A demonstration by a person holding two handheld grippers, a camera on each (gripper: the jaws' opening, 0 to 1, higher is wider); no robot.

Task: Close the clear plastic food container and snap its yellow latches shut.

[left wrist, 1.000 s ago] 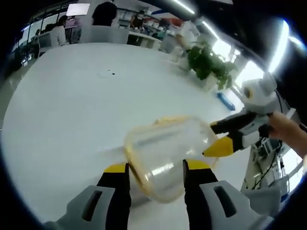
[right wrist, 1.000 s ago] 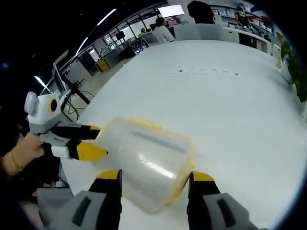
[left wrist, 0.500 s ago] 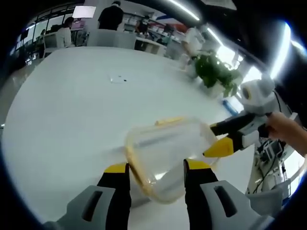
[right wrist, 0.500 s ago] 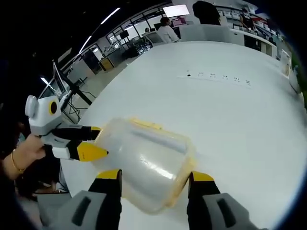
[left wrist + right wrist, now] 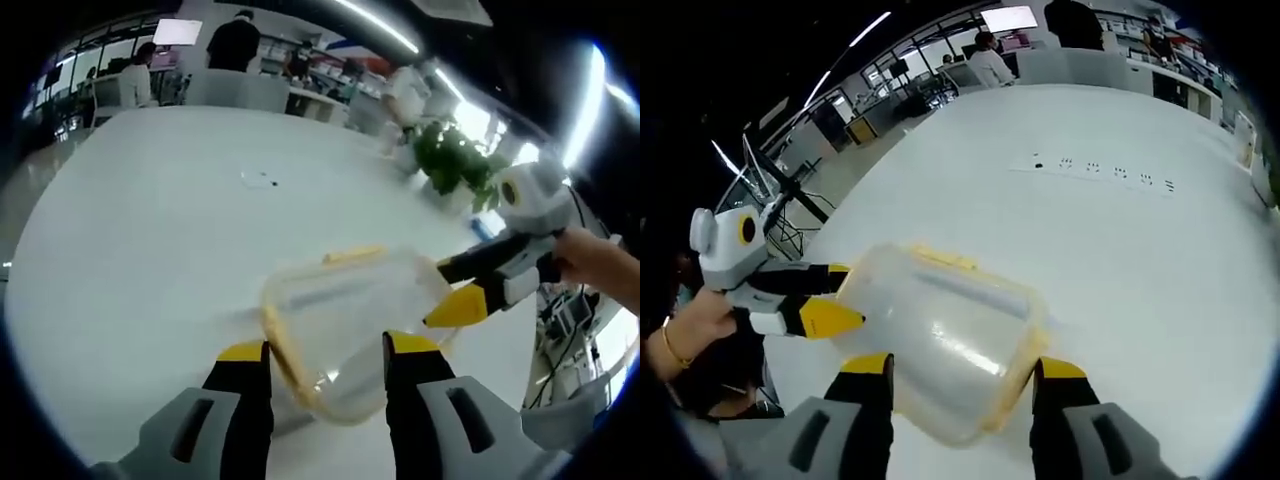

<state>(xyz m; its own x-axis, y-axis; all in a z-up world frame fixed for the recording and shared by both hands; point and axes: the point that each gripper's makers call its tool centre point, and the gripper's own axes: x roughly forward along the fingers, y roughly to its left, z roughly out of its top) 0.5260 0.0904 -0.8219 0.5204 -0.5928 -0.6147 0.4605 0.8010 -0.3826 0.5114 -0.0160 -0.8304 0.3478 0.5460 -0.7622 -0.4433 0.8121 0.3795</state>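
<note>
The clear plastic food container with a yellow rim (image 5: 345,335) is held above the large white bench (image 5: 150,230), caught between the two tools. In the left gripper view, the left tongs (image 5: 325,350) are spread, with the container's near end lying between the two yellow-tipped jaws; whether the jaws press on it cannot be told. The right tongs (image 5: 455,290) enter from the right, held by a hand (image 5: 600,275), and their yellow tips meet the container's far side. In the right gripper view, the right tongs (image 5: 965,368) are likewise spread around the container (image 5: 940,335), and the left tongs (image 5: 825,300) touch its left side.

The lid appears seated on the body. A yellow latch (image 5: 940,258) shows along the upper edge; whether it is snapped down cannot be judged. The step in hand appears to be steadying the container before latching. The next move calls for one tool to brace the body while the other presses a latch flap against the wall.

The bench is bare nearby, with small dark marks (image 5: 1100,168) farther off. The room is an open office with desks, a green potted plant (image 5: 450,160), and people at the far end.
</note>
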